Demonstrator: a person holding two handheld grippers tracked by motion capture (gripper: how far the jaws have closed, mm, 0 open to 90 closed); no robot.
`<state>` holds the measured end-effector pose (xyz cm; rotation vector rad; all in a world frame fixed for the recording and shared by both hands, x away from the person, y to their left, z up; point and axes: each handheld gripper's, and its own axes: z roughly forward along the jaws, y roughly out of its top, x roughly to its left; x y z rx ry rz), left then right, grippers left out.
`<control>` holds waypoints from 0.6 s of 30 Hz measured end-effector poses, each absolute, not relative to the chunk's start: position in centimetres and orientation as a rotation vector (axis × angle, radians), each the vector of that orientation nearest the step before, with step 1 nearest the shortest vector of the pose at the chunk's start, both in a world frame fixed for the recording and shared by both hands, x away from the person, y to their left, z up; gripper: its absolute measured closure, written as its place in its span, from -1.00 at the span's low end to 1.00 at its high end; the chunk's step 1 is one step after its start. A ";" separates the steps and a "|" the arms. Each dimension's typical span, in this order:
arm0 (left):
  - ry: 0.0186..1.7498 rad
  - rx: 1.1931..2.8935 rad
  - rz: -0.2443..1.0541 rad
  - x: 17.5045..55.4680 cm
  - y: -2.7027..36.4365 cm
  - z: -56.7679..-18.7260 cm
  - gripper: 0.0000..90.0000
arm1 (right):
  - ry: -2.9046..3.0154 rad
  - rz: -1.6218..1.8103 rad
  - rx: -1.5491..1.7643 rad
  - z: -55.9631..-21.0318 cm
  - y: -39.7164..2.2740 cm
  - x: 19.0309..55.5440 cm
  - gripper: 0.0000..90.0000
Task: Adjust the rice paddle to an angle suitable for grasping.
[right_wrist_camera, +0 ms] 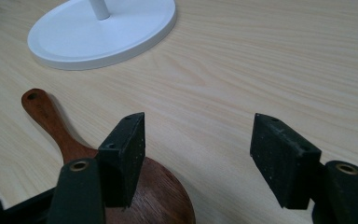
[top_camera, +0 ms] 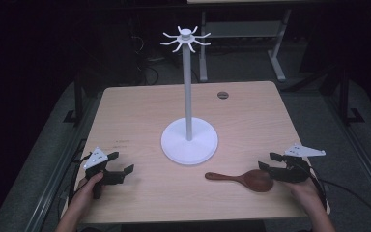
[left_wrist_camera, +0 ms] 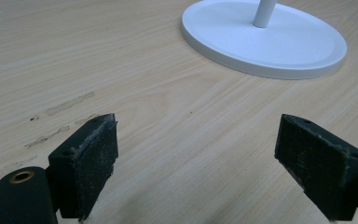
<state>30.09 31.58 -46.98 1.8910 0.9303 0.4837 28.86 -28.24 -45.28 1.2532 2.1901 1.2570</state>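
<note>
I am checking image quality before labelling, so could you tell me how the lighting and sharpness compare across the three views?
High view: dim, with the room behind the table nearly black, though the white stand and wooden spoon read clearly. Left gripper view: bright and even, wood grain crisp, a soft shadow under the jaws. Right gripper view: equally bright, the spoon sharp, with mild wide-angle curvature.

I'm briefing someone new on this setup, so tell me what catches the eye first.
A tall white stand with a ring of hooks at its top rises from a round base at the middle of the pale wooden table. In front of it, toward the person's right, a dark wooden paddle spoon lies flat, its handle pointing left. The right tongs sit open beside its bowl, the left tongs open over bare wood.
</note>
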 end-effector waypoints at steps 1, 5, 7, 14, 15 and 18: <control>0.929 1.892 0.486 30.1 31.6 -47.0 -0.71 | 2.190 1.257 1.251 -45.3 -28.2 28.9 -0.21; 0.933 1.884 0.495 30.1 31.5 -47.0 -0.71 | 2.200 1.260 1.249 -45.1 -28.1 28.8 -0.11; 0.929 1.887 0.499 30.1 31.5 -47.0 -0.71 | 2.216 1.269 1.237 -44.9 -28.0 28.8 0.04; 0.922 1.892 0.506 30.0 31.5 -47.0 -0.71 | 2.349 1.294 1.128 -44.2 -26.7 28.7 0.84; 0.922 1.892 0.506 30.0 31.5 -47.0 -0.71 | 2.372 1.297 1.112 -44.1 -26.4 28.7 0.92; 0.920 1.893 0.502 30.0 31.6 -47.0 -0.71 | 2.425 1.283 1.062 -44.0 -25.6 28.7 0.99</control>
